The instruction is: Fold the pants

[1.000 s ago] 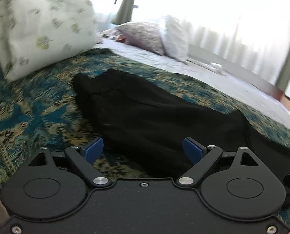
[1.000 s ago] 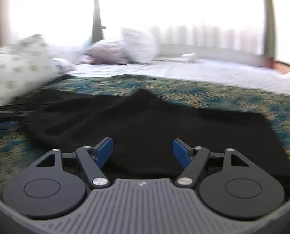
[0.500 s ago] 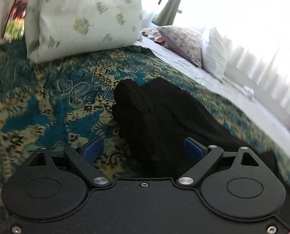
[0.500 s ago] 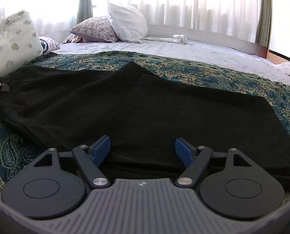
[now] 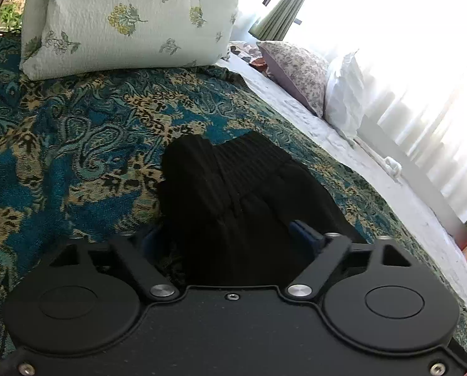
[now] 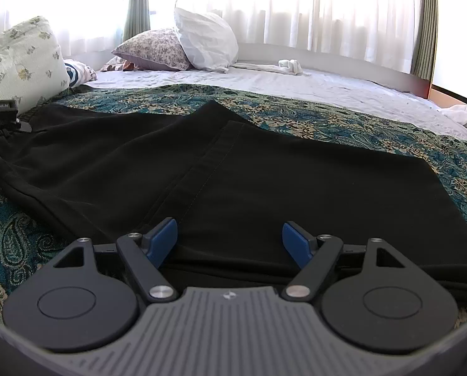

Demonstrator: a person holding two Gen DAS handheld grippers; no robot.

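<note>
Black cloth pants [image 6: 233, 169] lie flat on the teal-and-gold paisley bedspread [image 6: 327, 116]. Long axis runs left to right across the right wrist view: the gathered elastic waistband [image 5: 233, 163] at the far-left end, the leg end out to the right. A stitched seam runs diagonally from the far middle down toward the near edge.

Left gripper [image 5: 230, 235]: sits at the waistband end, the ribbed band directly ahead and bunched up between the fingers. Jaws are closing. Right blue pad [image 5: 305, 235] shows at the cloth's edge; the left pad is mostly hidden behind the fabric, so firm contact cannot be confirmed. Not yet a settled pinch, as far as I can judge.

Right gripper [image 6: 230, 241]: spread wide, pads clear of the cloth, at the near long edge of the pants about mid-length, just right of the seam. Nothing gripped.

Key relation: each hand is at its own part of the garment, left at the waist, right at the near edge. Judgement: the fold probably starts with the waist end carried right, along the long axis.

Containers: none in view. A pale green floral pillow [image 5: 130, 18] stands beyond the waistband, well apart from it; more pillows lie far back by the curtained window.
</note>
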